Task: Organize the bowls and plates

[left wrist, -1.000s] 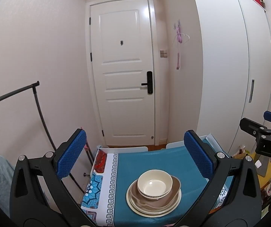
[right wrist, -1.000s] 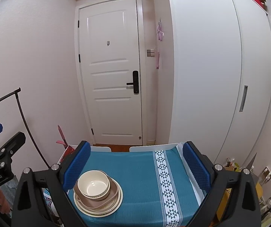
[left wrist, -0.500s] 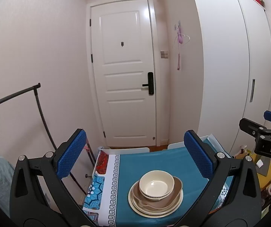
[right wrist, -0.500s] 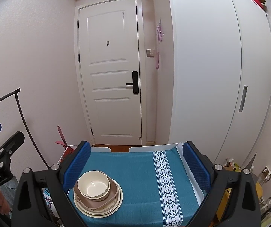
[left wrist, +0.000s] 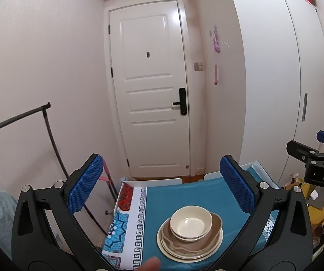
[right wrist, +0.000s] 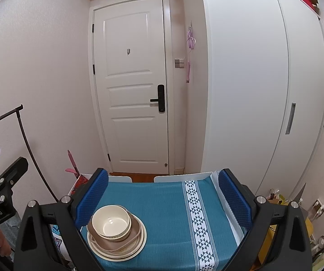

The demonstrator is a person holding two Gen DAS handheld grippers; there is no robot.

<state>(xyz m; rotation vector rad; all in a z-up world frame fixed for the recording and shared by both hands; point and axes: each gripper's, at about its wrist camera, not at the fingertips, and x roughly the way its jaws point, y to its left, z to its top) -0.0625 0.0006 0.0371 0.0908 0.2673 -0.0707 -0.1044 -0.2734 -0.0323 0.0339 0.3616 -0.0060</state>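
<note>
Cream bowl [left wrist: 191, 223], round, uppermost item of one stack; sits nested in a brown dish [left wrist: 203, 237] of rounded-square form, which in turn rests on cream plates [left wrist: 168, 247], at least two rims showing.

Stack location: on the desk [right wrist: 168, 205], which is covered by a teal cloth; the stack lies toward the cloth's left end, well apart from the white triangle-patterned band [right wrist: 197, 216] that runs across the cloth to its right.

Left gripper [left wrist: 162, 194]: blue-padded fingers spread wide, grasping nothing, held above the stack and short of it. Right gripper [right wrist: 162, 201]: fingers likewise spread and empty, with the stack low beside its left finger [right wrist: 92, 198]. A fingertip, blurred, shows at the bottom edge of the left wrist view.

Status, by judgement: the pieces appear already gathered by size into one pile, so the task looks near its end, or a lift of the pile is to come; which one cannot be told.

Handling note, by judgement: if the bowl is to be taken, close the fingers across its rim from directly above, squarely, so it lifts without dragging the brown dish. If the whole stack is to be moved, grip the lowest plate's rim and keep it level; nested pieces of smooth ware may slide when tilted.
</note>
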